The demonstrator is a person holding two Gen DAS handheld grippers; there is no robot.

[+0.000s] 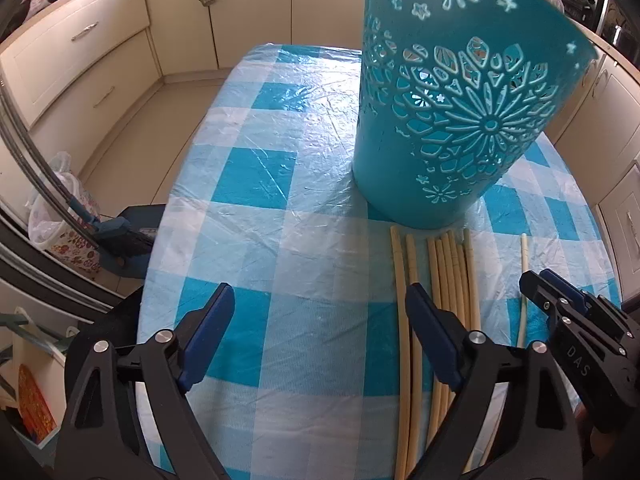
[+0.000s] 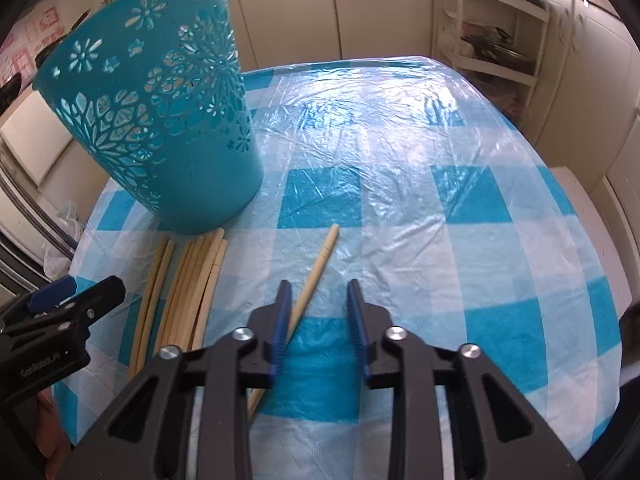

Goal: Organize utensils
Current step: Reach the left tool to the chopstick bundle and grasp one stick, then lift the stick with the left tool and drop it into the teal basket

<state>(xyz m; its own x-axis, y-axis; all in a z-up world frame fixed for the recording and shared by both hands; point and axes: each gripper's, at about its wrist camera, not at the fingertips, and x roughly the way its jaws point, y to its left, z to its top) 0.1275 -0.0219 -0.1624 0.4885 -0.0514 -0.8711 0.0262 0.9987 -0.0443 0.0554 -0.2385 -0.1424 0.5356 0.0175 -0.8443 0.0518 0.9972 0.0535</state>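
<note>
A: Right gripper (image 2: 316, 292)?
B: Jaws apart, empty. The lone chopstick (image 2: 316, 268) passes under its left finger, long axis running ahead toward the holder (image 2: 160, 120).
A: Left gripper (image 1: 320, 308)?
B: Spread too, beside the bundle (image 1: 452, 280); right's nearer the stray.

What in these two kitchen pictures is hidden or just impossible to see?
- Inside of the tall teal cut-out plastic basket: both views look from below its rim.
- Near ends of the pale wooden chopsticks in the bundle: left wrist view, behind the left gripper.
- Lone pale chopstick's near end: right wrist view, behind the right gripper.
</note>
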